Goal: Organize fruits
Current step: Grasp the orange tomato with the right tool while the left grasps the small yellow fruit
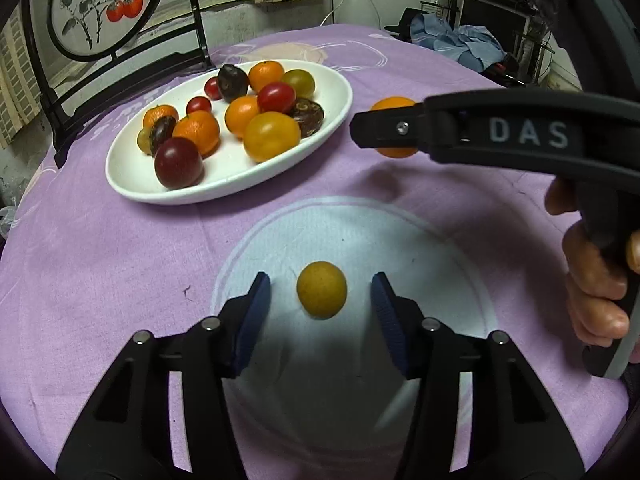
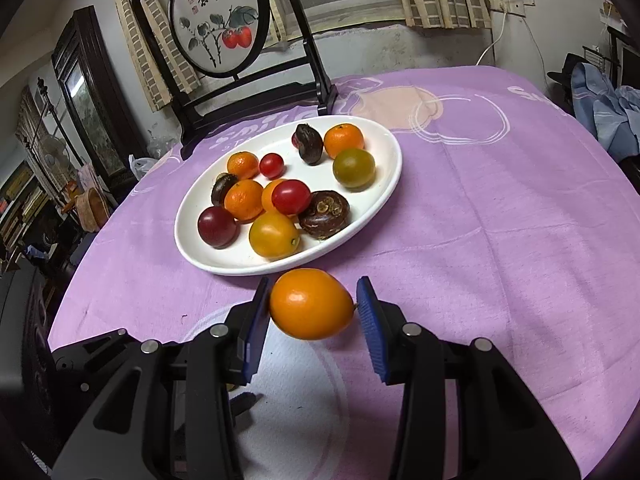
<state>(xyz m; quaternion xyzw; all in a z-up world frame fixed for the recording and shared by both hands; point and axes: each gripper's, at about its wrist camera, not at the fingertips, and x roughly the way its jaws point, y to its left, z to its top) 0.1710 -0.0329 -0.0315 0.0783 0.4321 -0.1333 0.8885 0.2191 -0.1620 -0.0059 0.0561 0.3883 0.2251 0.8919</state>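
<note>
A white oval plate [image 1: 328, 120] [image 2: 384, 196] on the purple tablecloth holds several small fruits: oranges, red, yellow and green tomatoes, dark water chestnuts. My left gripper [image 1: 320, 300] is open, its blue pads either side of a small yellow fruit [image 1: 321, 295] lying on a pale round print, not touching it. My right gripper [image 2: 312, 308] is shut on an orange fruit [image 2: 311, 309] and holds it above the cloth, just in front of the plate. It also shows in the left wrist view [image 1: 394, 127], right of the plate.
A black wooden stand with a round persimmon painting [image 2: 218, 20] stands behind the plate at the table's far edge. Blue clothes [image 1: 464, 44] lie on furniture beyond the table at the right. The person's hand [image 1: 596, 280] holds the right gripper's handle.
</note>
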